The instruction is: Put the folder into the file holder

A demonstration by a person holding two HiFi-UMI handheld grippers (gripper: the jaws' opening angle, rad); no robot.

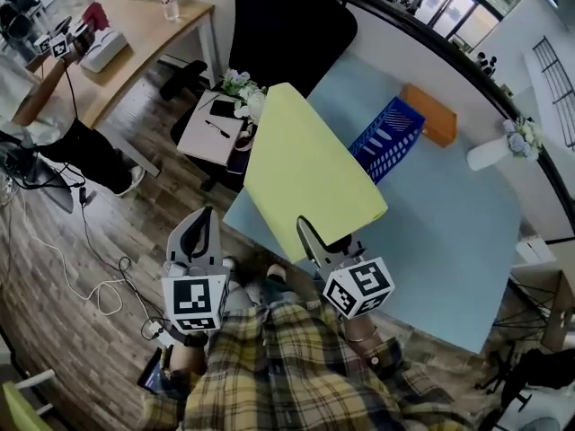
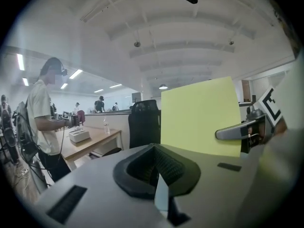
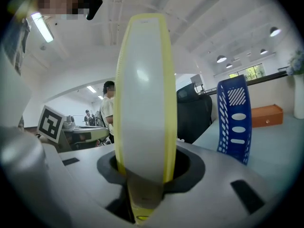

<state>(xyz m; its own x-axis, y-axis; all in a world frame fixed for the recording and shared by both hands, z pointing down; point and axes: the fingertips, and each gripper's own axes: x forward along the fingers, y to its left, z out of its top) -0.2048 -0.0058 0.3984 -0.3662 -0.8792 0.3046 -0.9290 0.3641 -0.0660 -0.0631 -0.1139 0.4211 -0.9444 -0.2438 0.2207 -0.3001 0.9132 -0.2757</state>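
Note:
A yellow folder (image 1: 305, 169) is held tilted in the air over the near left corner of the light blue table (image 1: 449, 232). My right gripper (image 1: 310, 236) is shut on its lower edge. In the right gripper view the folder (image 3: 147, 99) stands edge-on between the jaws. The blue perforated file holder (image 1: 388, 137) stands upright on the table beyond the folder, also seen as the file holder (image 3: 233, 118) to the right. My left gripper (image 1: 205, 227) hangs off the table's left side, shut and holding nothing. From the left gripper view the folder (image 2: 199, 115) shows flat-on.
An orange box (image 1: 429, 115) lies behind the file holder. A white vase with flowers (image 1: 503, 146) stands at the table's far right. A black office chair (image 1: 287, 34) and a small white side table (image 1: 211, 128) are at the far left corner. A person (image 1: 36, 106) stands by a wooden desk (image 1: 135, 43).

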